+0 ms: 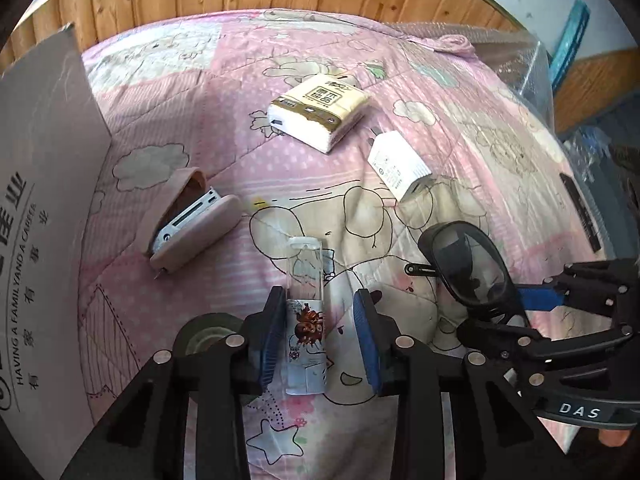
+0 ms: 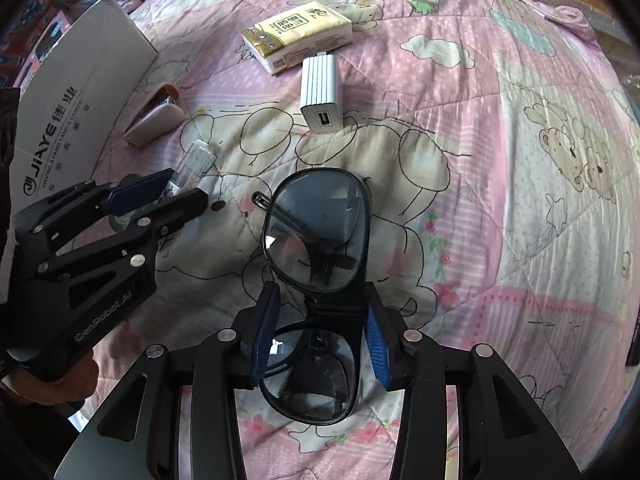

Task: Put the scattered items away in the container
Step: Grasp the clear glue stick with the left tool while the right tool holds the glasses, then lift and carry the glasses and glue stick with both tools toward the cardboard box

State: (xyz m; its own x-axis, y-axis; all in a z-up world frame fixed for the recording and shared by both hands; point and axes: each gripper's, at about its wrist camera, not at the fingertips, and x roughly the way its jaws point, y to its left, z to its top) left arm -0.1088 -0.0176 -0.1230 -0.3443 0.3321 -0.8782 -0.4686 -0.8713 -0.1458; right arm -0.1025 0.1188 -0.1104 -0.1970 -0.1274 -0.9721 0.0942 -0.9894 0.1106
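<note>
Left wrist view: left gripper [image 1: 320, 336] nearest, blue pads [image 1: 272, 340] spread wide either side of a clear tube [image 1: 306, 320] with a printed label, lying flat on the pink quilt [image 1: 200, 100]; left pad at the tube's side, right pad apart from it. Roll of tape [image 1: 204, 334] just left of the fingers, partly hidden. Pink stapler [image 1: 192, 220] further out to the left, near the white cardboard box [image 1: 48, 200] standing at the left edge. Tissue pack [image 1: 318, 114] and white charger [image 1: 400, 168] beyond, well apart from the tube. Right gripper [image 1: 536, 308] coming in from the right around dark glasses [image 1: 468, 268].

Right wrist view: right gripper [image 2: 320, 340] nearest, fingers fairly wide, straddling the bridge of the glasses [image 2: 316, 236]; contact with the frame impossible to tell. One lens between the pads, the other ahead of the tips. Charger [image 2: 320, 92], tissue pack [image 2: 298, 36] ahead; stapler [image 2: 154, 120] and box [image 2: 80, 92] to the left. Left gripper [image 2: 168, 196] at left over the tube [image 2: 194, 164].
</note>
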